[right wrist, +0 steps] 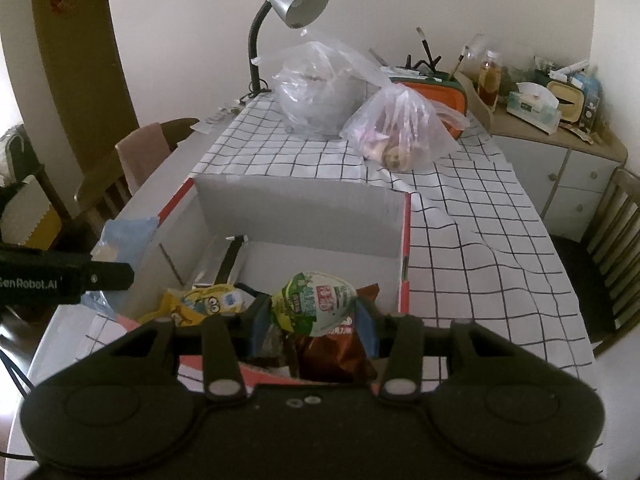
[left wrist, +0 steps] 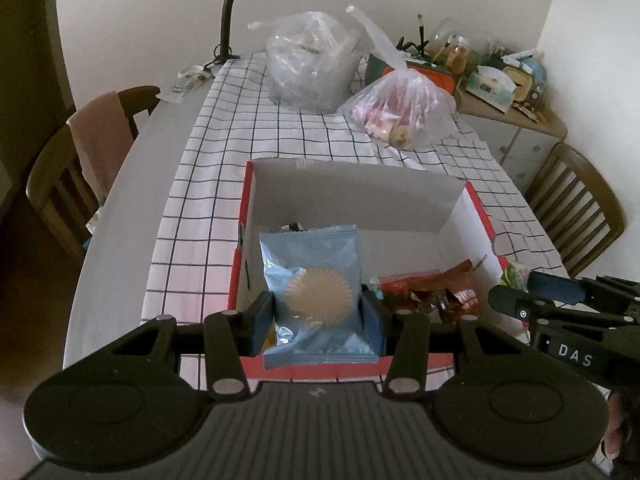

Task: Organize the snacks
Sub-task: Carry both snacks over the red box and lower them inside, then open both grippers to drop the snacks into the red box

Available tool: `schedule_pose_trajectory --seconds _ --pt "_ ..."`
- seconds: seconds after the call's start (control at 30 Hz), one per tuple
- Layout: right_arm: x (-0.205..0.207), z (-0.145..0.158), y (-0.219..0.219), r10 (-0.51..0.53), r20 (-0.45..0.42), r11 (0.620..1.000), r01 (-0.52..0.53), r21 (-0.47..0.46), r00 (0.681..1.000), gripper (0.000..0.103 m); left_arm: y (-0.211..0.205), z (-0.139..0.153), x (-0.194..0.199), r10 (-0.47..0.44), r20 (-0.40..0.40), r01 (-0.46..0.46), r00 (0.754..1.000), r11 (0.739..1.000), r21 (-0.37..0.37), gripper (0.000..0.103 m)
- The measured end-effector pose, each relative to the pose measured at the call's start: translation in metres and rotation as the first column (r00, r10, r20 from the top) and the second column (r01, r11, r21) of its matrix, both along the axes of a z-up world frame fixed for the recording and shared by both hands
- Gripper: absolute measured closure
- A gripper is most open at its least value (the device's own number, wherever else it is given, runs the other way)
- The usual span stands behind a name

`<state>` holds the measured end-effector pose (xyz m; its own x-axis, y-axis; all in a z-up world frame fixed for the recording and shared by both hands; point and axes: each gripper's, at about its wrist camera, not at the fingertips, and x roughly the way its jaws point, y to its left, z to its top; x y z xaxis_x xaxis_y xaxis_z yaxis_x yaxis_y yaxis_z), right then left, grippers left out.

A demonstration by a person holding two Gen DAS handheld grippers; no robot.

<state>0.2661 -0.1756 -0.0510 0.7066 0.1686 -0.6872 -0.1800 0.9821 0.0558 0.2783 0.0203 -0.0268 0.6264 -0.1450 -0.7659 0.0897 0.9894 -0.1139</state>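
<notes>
While the blue cookie packet [left wrist: 316, 300] stands long axis toward 12 o'clock, pinched between the left gripper [left wrist: 318, 316] fingers over the red-edged box [left wrist: 476, 196], the right gripper [right wrist: 314, 320] at 3 o'clock clamps a green-white snack pouch [right wrist: 314, 304] above the bench [left wrist: 132, 184].

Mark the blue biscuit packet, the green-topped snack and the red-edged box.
blue biscuit packet [left wrist: 316, 296], left wrist view, on its printed biscuit.
green-topped snack [right wrist: 314, 303], right wrist view, on its lid.
red-edged box [left wrist: 348, 196], left wrist view, on its far inner wall.
</notes>
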Motion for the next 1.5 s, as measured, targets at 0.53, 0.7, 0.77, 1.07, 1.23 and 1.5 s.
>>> schedule_pose_trajectory --seconds 0.53,0.7,0.77,1.07,1.23,1.5 --pt "0.033 -0.036 0.014 -0.039 -0.079 0.998 0.035 -0.05 0.996 0.059 -0.001 -0.038 0.042 -0.055 -0.067 0.057 0.996 0.998 0.027 0.056" --pt "0.036 -0.043 0.016 -0.042 -0.095 0.998 0.037 -0.051 0.995 0.058 -0.001 -0.051 0.045 -0.067 -0.094 0.071 0.993 0.997 0.037 0.056" --pt "0.036 -0.046 0.018 -0.041 -0.1 0.998 0.035 -0.053 0.994 0.058 -0.002 -0.055 0.046 -0.074 -0.103 0.079 0.992 0.996 0.043 0.056" --pt "0.035 -0.051 0.018 -0.045 -0.109 0.998 0.04 -0.041 0.993 0.054 -0.001 -0.066 0.043 -0.073 -0.126 0.08 0.989 0.995 0.053 0.056" --pt "0.03 -0.049 0.016 -0.048 -0.104 0.998 0.044 -0.034 0.993 0.043 0.001 -0.063 0.039 -0.062 -0.123 0.067 0.99 0.997 0.042 0.045" --pt "0.019 -0.036 0.012 -0.041 -0.077 0.999 0.04 -0.016 0.996 0.034 -0.001 -0.046 0.026 -0.068 -0.08 0.071 0.995 0.997 0.03 0.038"
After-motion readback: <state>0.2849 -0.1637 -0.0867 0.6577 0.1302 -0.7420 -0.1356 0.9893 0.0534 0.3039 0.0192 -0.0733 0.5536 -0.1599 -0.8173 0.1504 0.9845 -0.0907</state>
